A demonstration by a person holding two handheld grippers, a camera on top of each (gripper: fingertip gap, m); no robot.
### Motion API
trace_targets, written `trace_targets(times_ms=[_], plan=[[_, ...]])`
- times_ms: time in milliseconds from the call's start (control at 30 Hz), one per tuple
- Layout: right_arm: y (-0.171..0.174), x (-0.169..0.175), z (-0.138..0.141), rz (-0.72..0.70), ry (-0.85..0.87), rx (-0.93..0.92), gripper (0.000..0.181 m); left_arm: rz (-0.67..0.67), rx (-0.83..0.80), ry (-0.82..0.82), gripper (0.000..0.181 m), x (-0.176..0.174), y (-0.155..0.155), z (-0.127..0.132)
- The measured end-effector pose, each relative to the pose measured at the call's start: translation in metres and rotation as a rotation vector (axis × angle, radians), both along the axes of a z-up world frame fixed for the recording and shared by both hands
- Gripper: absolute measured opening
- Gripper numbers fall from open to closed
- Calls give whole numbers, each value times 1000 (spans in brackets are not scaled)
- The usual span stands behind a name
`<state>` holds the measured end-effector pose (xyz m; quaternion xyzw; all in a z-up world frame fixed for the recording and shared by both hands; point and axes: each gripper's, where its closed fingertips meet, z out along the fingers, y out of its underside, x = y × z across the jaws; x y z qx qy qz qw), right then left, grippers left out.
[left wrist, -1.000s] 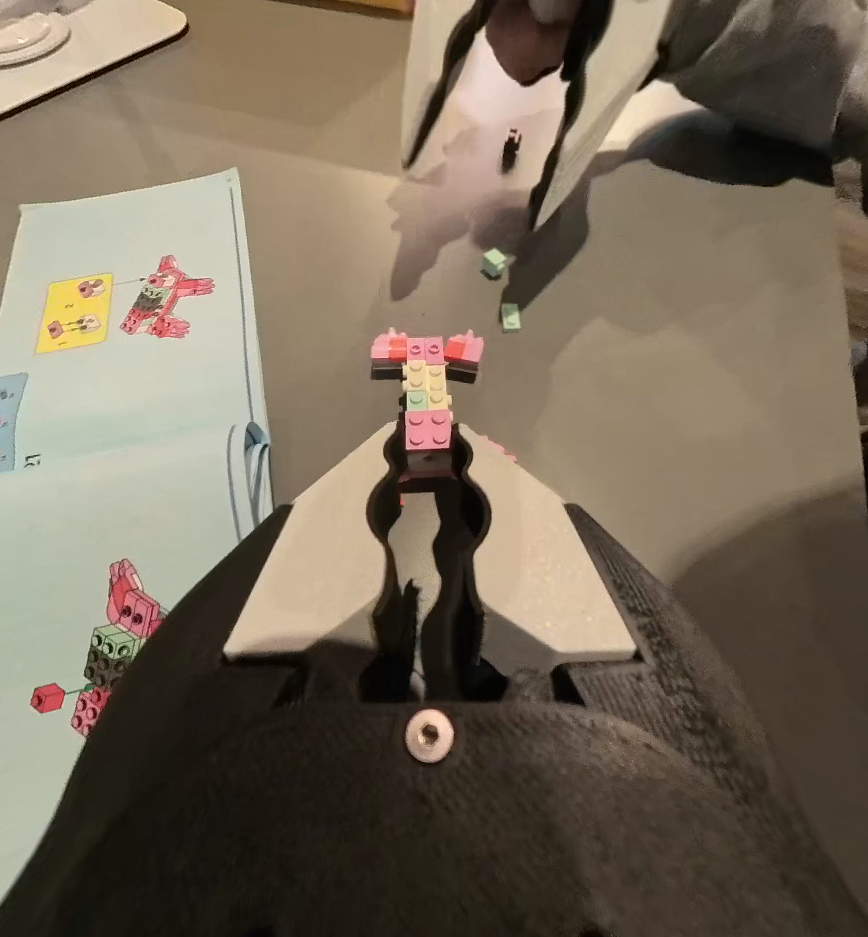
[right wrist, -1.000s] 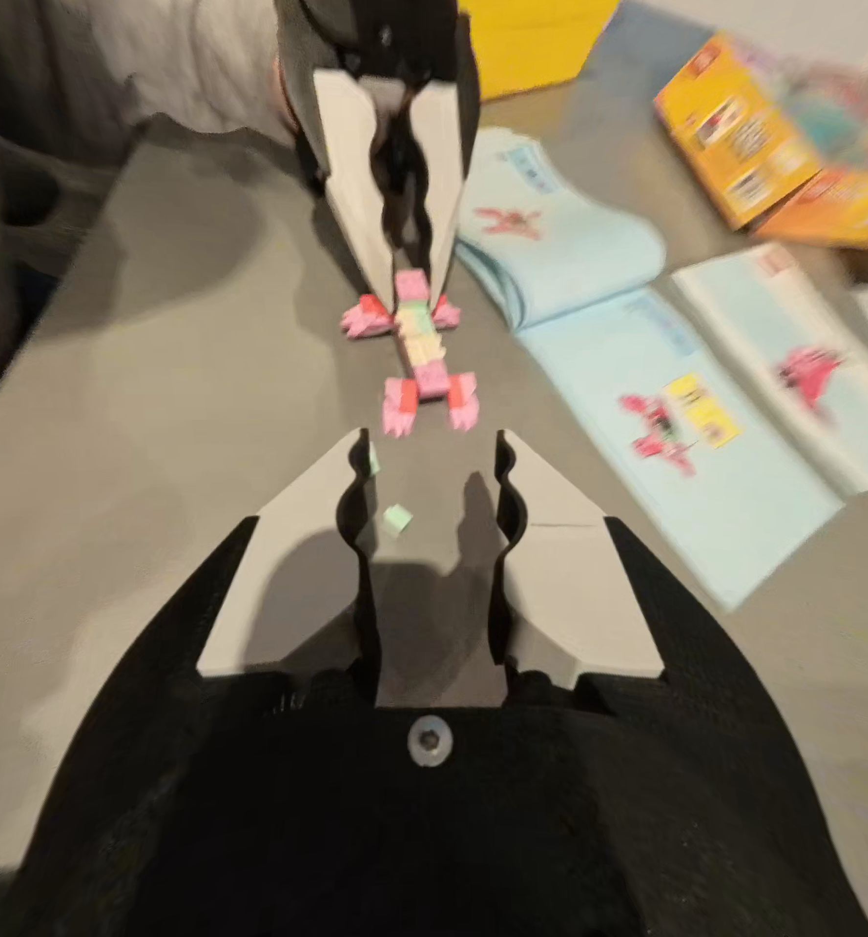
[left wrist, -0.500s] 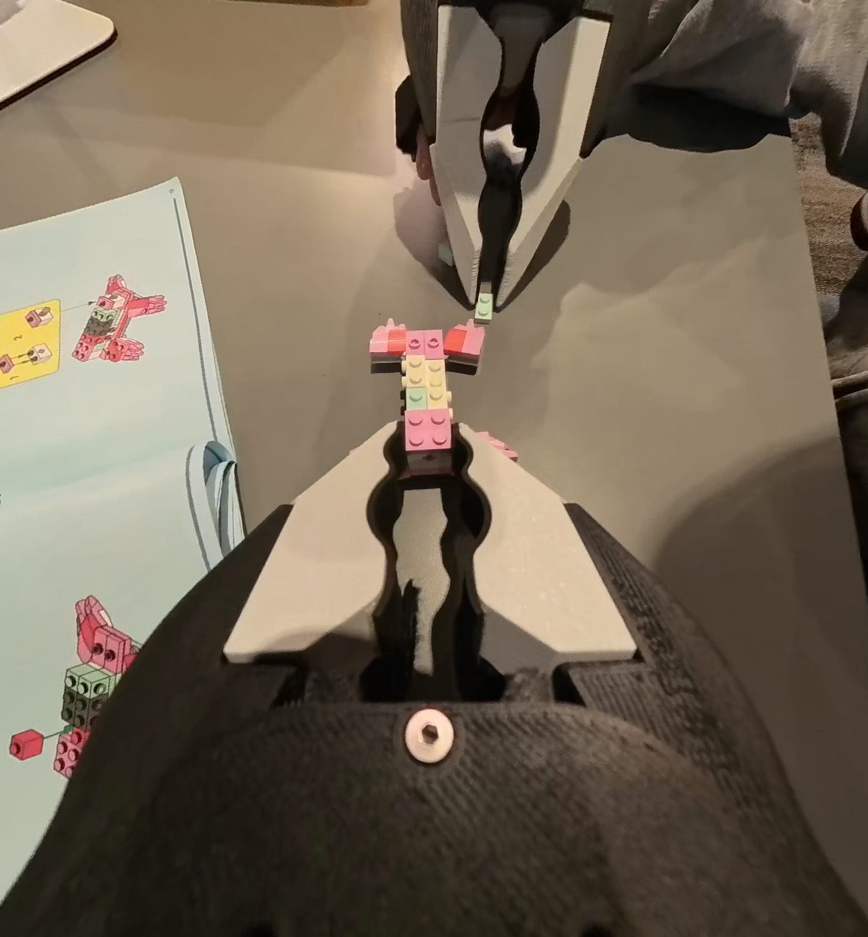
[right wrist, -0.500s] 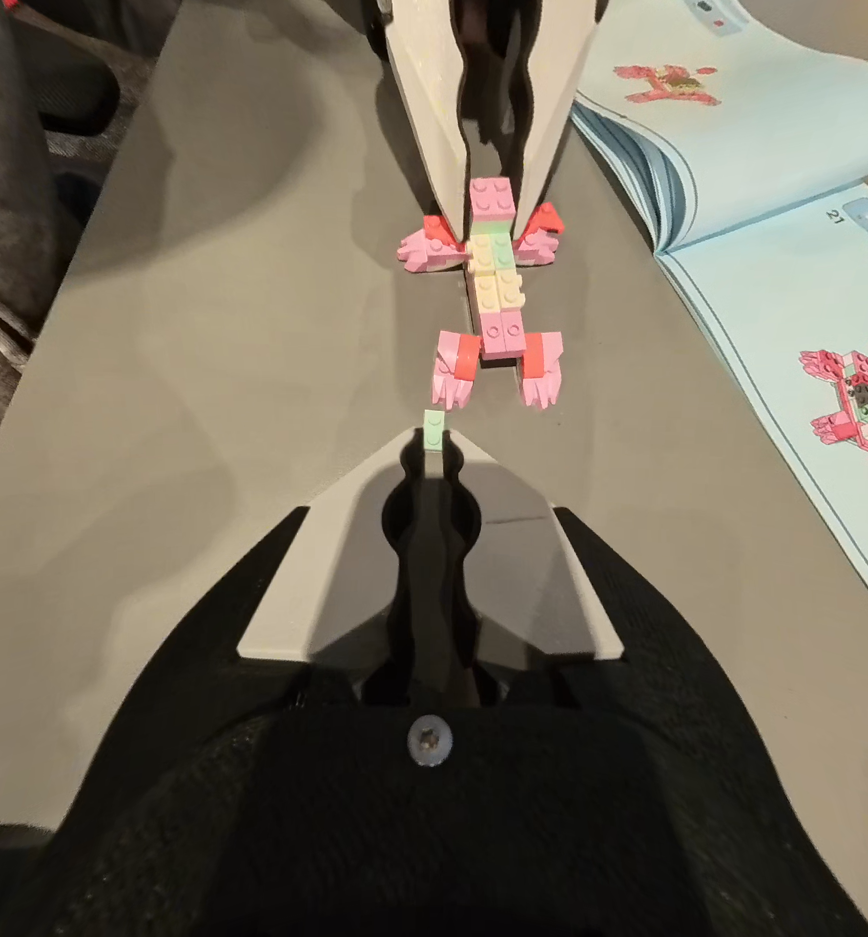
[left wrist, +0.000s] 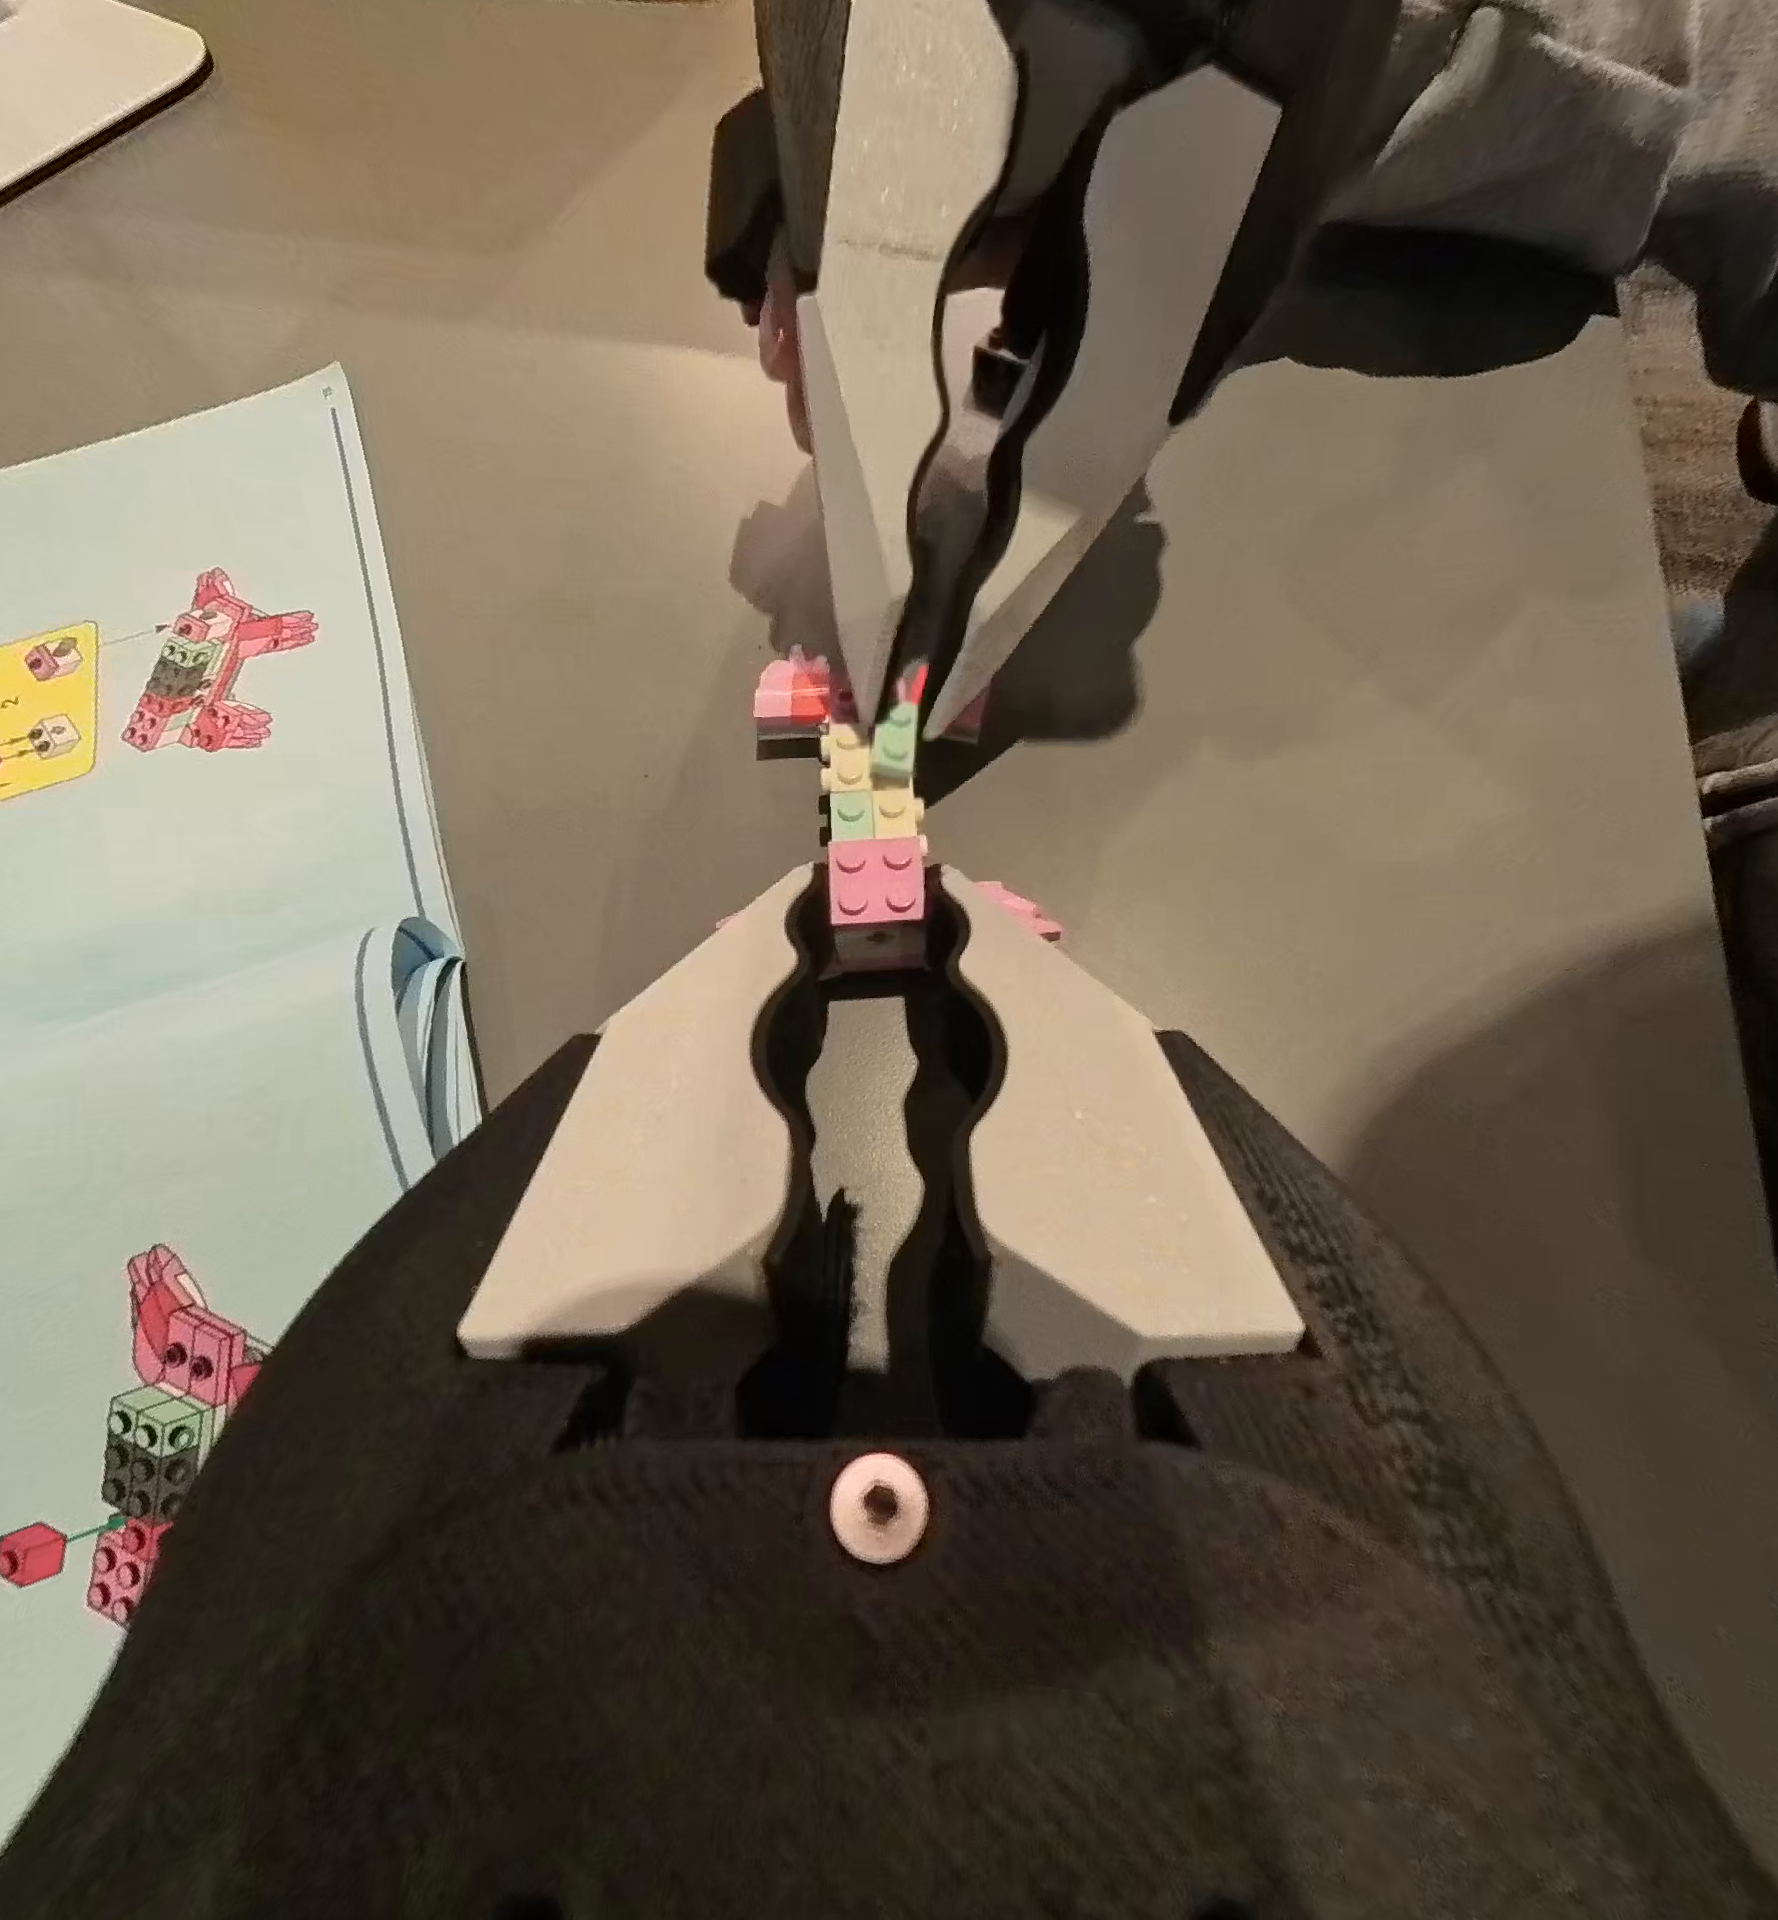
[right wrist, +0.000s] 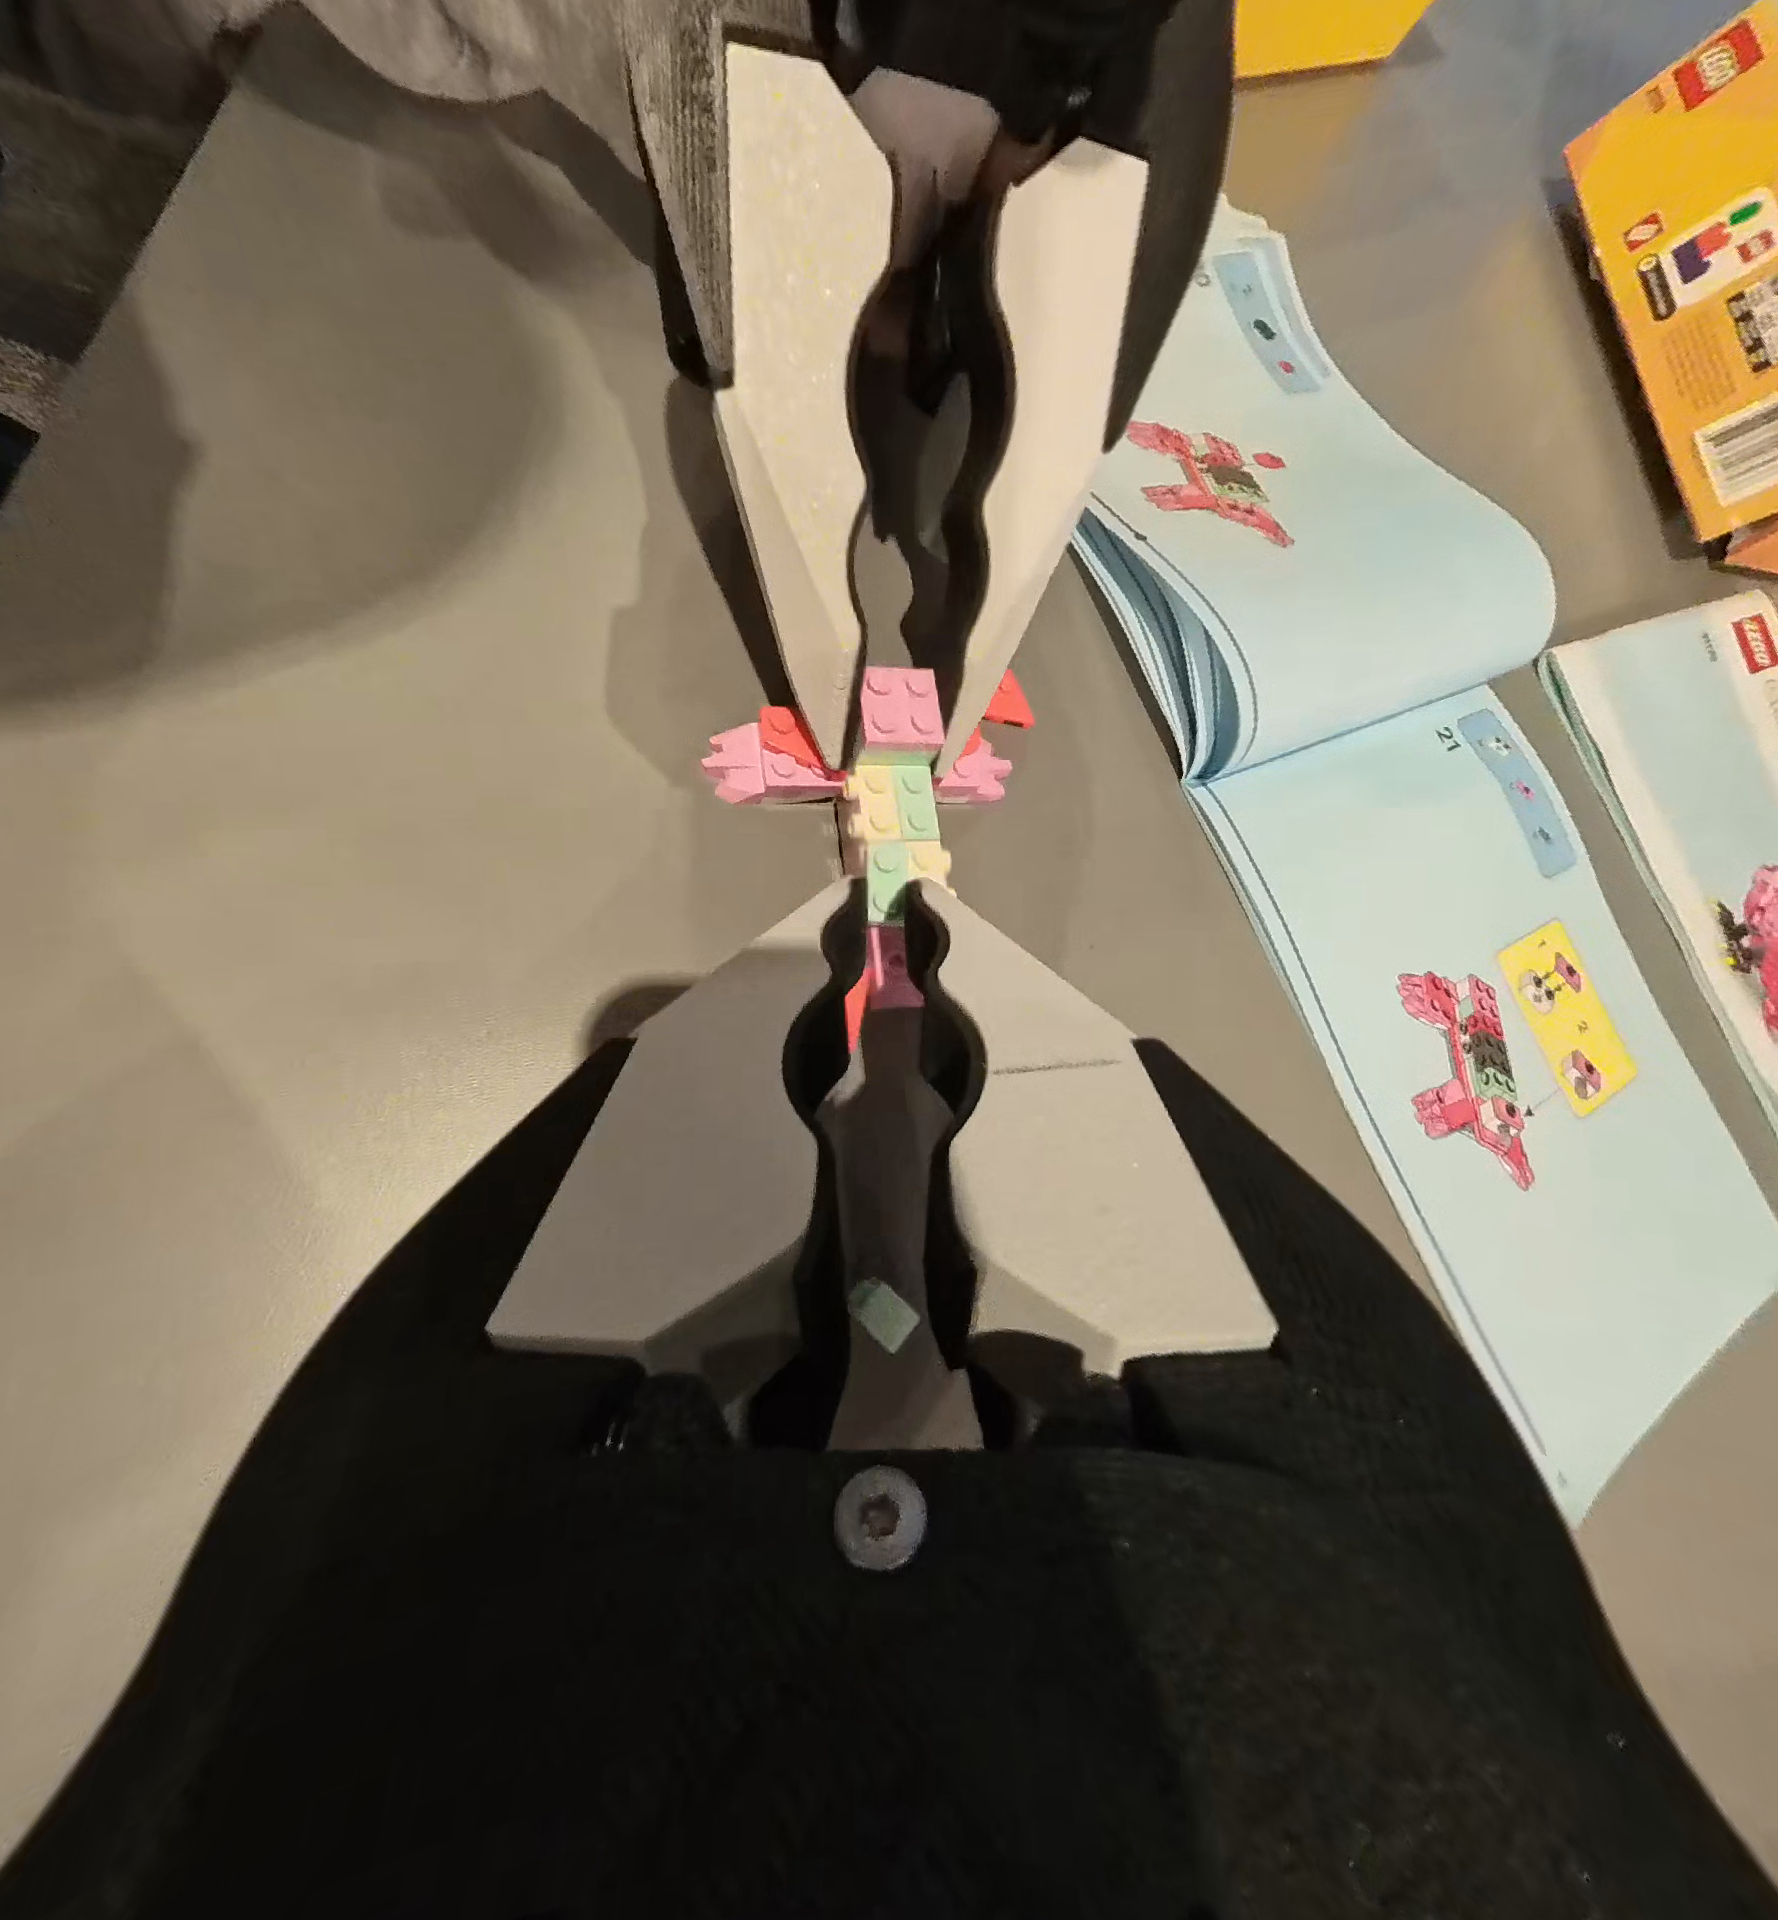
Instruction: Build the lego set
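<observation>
— Where is the lego model (left wrist: 872, 821)?

— On the grey table (left wrist: 1280, 790), lying lengthwise between the two tools. The left gripper (left wrist: 877, 914) is clamped on its near end, on the pink square brick (left wrist: 874, 881).

— And the right gripper (right wrist: 890, 902)?

— It is closed on a small mint-green plate (left wrist: 895, 740), which sits on the cream and green body of the model, beside the far pink feet (whether it is fully pressed down, I cannot tell).

— Anything loose?

— One mint-green piece (right wrist: 883, 1311) lies on the table under the right tool. An open pale-blue instruction booklet (right wrist: 1487, 935) lies beside the model, with a yellow box (right wrist: 1716, 270) farther off.
</observation>
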<state>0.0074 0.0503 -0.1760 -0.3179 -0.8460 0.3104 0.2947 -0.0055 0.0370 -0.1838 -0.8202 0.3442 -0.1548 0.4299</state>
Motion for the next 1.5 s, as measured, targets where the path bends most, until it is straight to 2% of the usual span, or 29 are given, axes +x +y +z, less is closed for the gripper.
trace_targets(times_ms=[233,500,800,1333,1500], plan=[[-1,-1,-2,16,6,48,5,3,-3,-1,16,0,0,0],[2,-4,1,-4,42,85,13,-1,-5,-3,16,1,0,0],[2,-1,1,10,56,122,6,0,-7,-5,16,1,0,0],[-3,-1,-2,19,25,80,5,-1,-9,-8,16,1,0,0],[-4,0,-2,67,45,110,4,-7,-15,-13,16,2,-1,0]])
